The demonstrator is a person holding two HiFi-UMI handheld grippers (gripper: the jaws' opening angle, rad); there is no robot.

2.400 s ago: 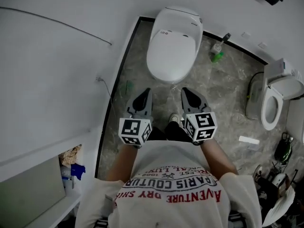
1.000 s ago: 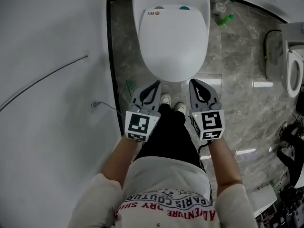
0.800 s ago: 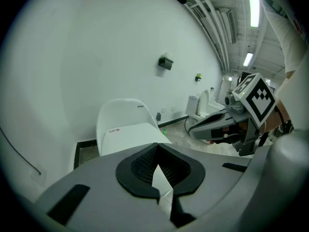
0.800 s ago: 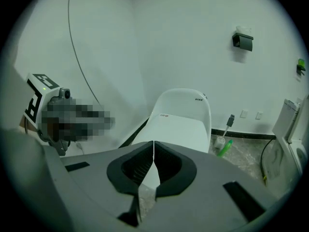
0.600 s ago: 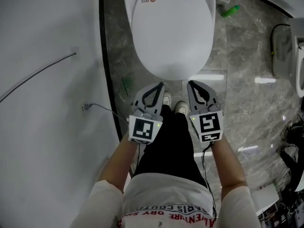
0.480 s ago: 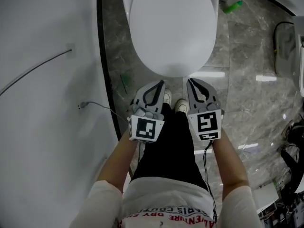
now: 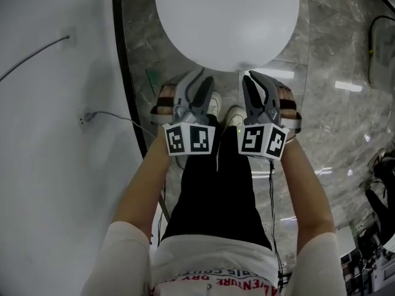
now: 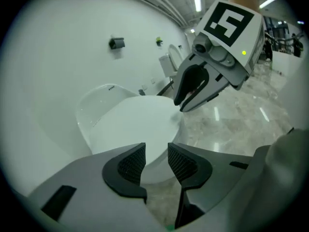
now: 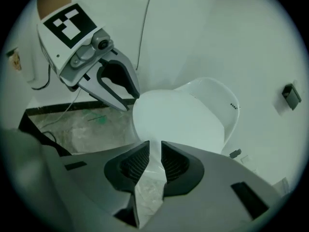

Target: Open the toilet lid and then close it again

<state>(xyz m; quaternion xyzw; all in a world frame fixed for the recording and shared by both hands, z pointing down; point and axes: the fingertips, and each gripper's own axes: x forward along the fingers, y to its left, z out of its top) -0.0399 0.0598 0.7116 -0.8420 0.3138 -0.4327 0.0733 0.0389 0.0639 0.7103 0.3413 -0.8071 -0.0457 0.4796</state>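
While your left gripper [image 8: 157,154] holds its pads [image 8: 132,162] clearly apart, having just been opening with nothing between them, your right gripper [image 9: 154,152] shows only a narrow slit between its pads [image 9: 135,164]; it too has just been opening and is empty. Both point down toward the front edge of the toilet lid [image 7: 225,23], which lies shut over the bowl just ahead of the tips and looks untouched. Expect a smooth, glossy, rigid shell, light to lift but slippery, and probably hinged at the far end by the white wall [image 8: 58,71]. Take hold at the front lip, where the overhang should give a jaw room underneath, and pinch the rim top and bottom; a grip on the domed top would likely slide off. A dropped lid could slam or crack.
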